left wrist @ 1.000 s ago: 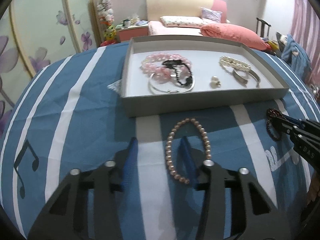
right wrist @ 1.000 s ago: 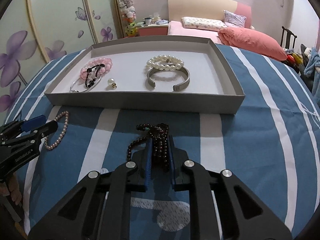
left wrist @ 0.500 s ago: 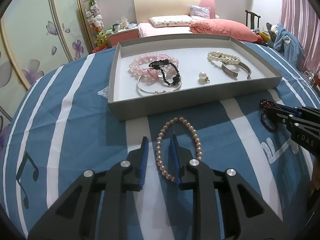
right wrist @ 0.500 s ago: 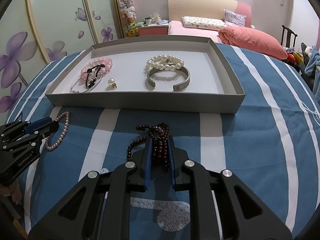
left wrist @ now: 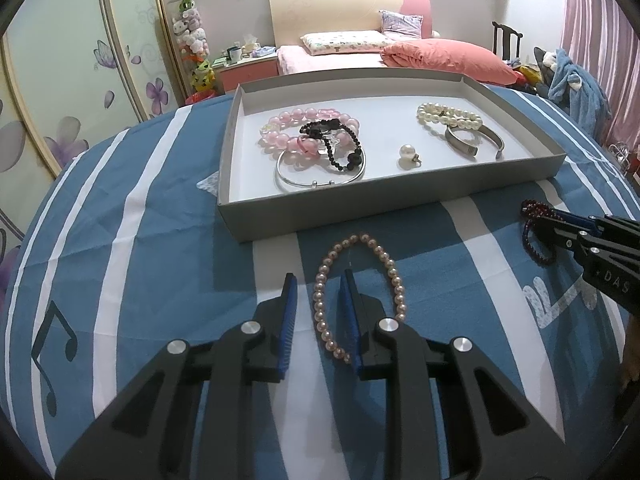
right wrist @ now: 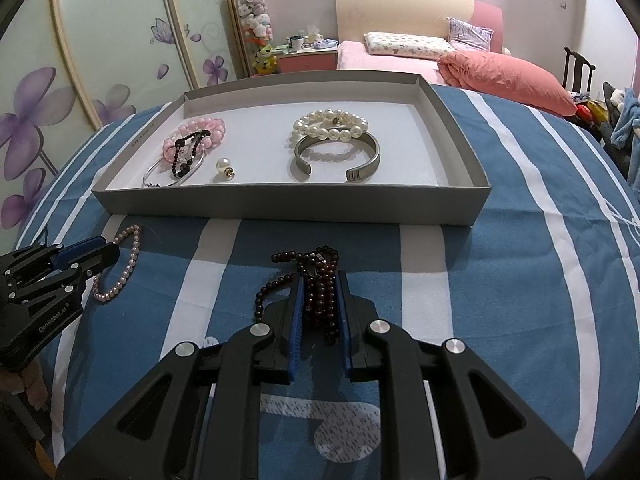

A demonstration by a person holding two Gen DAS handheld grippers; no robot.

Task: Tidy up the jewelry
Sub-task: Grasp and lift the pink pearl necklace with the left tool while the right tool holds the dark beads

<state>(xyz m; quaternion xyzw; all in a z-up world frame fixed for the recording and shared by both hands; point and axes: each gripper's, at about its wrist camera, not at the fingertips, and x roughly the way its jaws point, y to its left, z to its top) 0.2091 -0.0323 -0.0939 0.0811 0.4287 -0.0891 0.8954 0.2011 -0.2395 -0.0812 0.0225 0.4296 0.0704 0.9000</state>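
Observation:
A pink pearl bracelet (left wrist: 394,280) lies on the blue striped cloth in front of the grey tray (left wrist: 360,204). My left gripper (left wrist: 318,280) straddles its left strand. The blue pads stand narrow, with a gap on each side of the beads. From the right wrist view, the left gripper (right wrist: 96,250) sits low at the pearl bracelet (right wrist: 128,268). My right gripper (right wrist: 320,280) is shut on a bunched dark red bead bracelet (right wrist: 280,258), which rests on the cloth. It shows at the right edge of the left view as well, right gripper (left wrist: 548,216) on the dark beads (left wrist: 528,236).
In the tray lie a pink bead bracelet (left wrist: 288,120), a black bead bracelet (left wrist: 340,148), a thin silver bangle (left wrist: 304,182), a loose pearl pendant (left wrist: 407,152), a white pearl bracelet (left wrist: 448,114) and a silver cuff (left wrist: 472,140). A bed stands behind the table.
The left jaws have narrowed from wide apart to a small gap around the pearl bracelet's left strand. The right gripper and its dark beads have not moved.

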